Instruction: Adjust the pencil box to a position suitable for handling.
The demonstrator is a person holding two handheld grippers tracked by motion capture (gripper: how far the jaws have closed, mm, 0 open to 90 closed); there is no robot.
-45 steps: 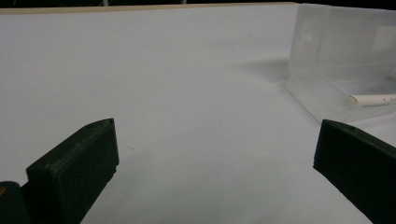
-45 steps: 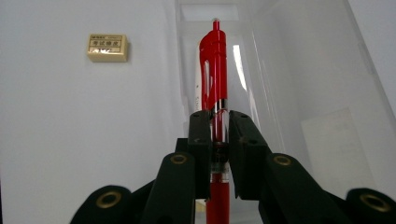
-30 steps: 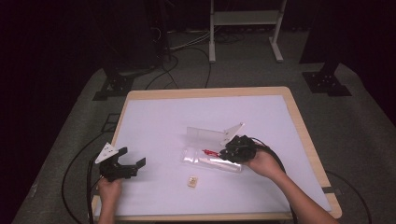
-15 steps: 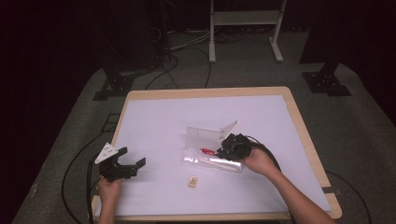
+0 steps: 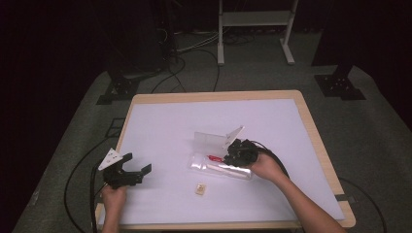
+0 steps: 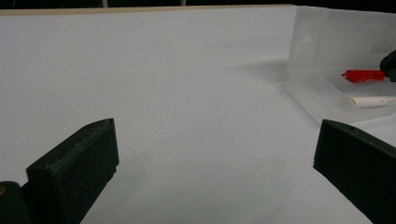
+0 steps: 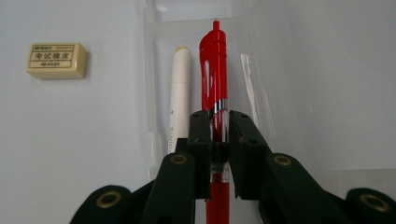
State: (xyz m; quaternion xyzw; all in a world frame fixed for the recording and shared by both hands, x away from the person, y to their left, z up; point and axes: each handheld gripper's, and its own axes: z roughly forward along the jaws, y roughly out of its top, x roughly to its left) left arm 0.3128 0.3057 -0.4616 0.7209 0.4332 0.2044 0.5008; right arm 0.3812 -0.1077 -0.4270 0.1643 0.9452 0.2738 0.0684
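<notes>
A clear plastic pencil case lies open at the table's middle, its lid standing up. My right gripper is shut on a red pen and holds it over the case's tray, beside a white pen lying inside. From above, the right gripper sits at the case's right end, with the red pen pointing left. My left gripper rests open near the table's front left corner, nothing between its jaws. From there the case, red pen and white pen lie off to the right.
A small cream eraser with printed lettering lies on the white tabletop in front of the case; it is also at the upper left of the right gripper view. Cables trail off the table's left and right edges. Dark stands rise behind the table.
My right gripper has shifted slightly left and down along the case with the red pen in it. The left gripper has stayed in place.
</notes>
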